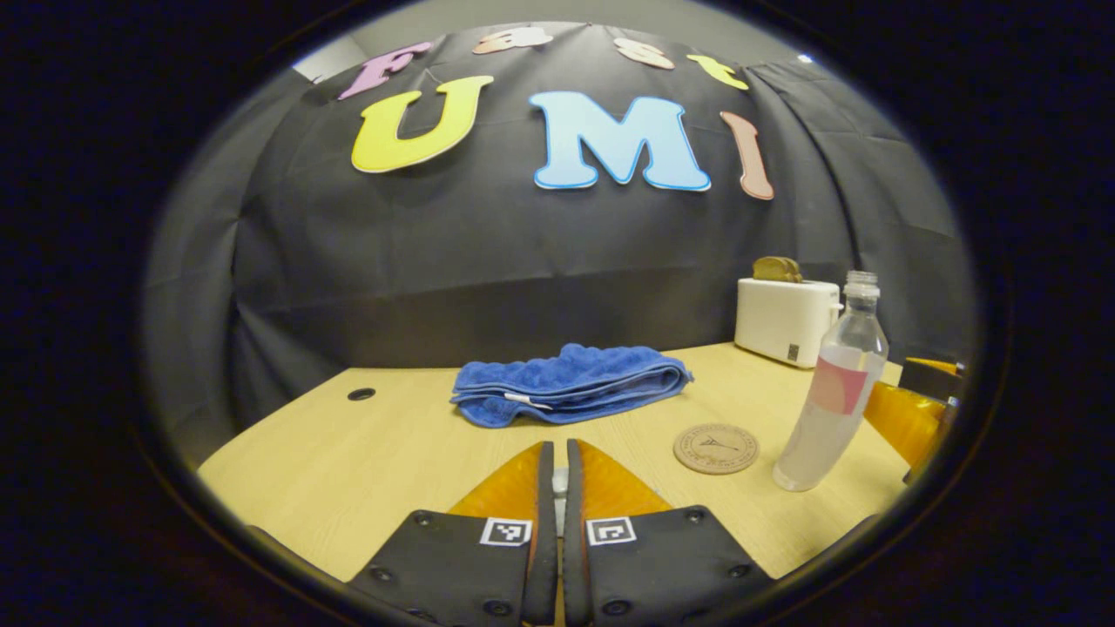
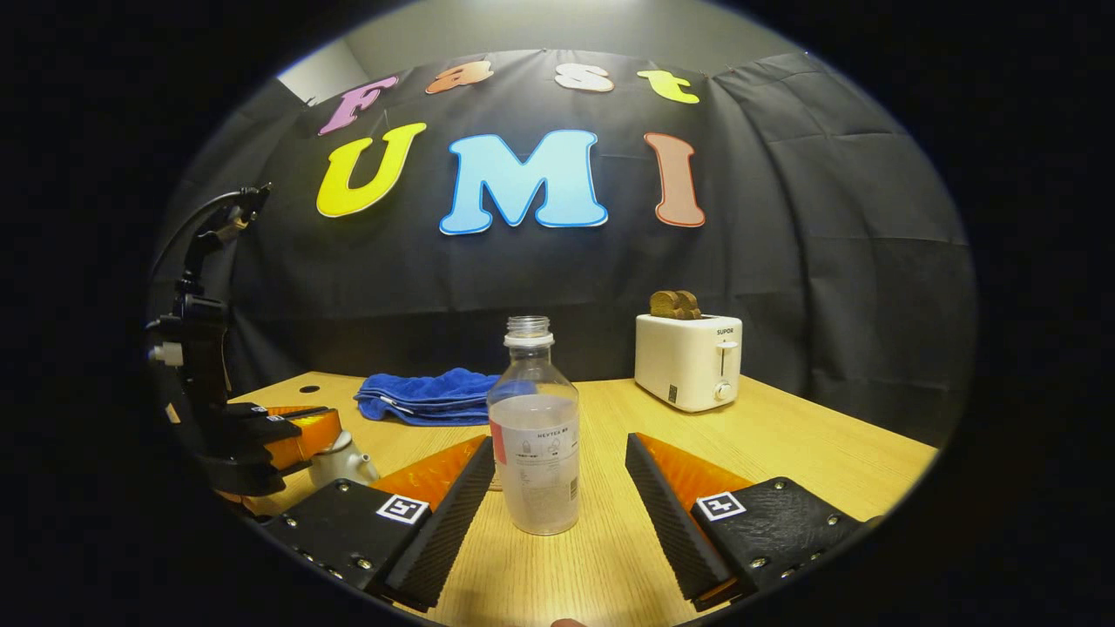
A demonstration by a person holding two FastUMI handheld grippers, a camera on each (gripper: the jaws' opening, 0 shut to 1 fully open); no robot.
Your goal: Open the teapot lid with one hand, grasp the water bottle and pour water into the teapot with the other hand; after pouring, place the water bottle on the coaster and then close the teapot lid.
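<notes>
Stood on a pale wooden table (image 2: 784,453) before the dark booth cloth, with a white toaster (image 2: 688,361) beyond and to the right of the right gripper's fingers and a folded blue towel (image 2: 422,396) beyond and to their left. Held upright and uncapped, the water bottle (image 2: 534,435) rose straight ahead of the right gripper (image 2: 557,501), centred in the gap between its two fingers, long axis vertical, neck pointing up. Spread wide, those fingers flanked the bottle on either side without touching it; judged the nearer hand for the grasp, needing only a short advance and a squeeze. Seen to the left of those fingers, the left gripper (image 2: 287,440) hung over the white teapot (image 2: 344,461), spout pointing right toward the bottle. Looked nearly closed in the left gripper view, the left gripper (image 1: 557,488) had a small pale thing in the slit between its fingers, probably the lid knob; could not tell whether truly pinched. Lay flat ahead and right of those fingers, the round coaster (image 1: 716,448), just beside the bottle's base.
</notes>
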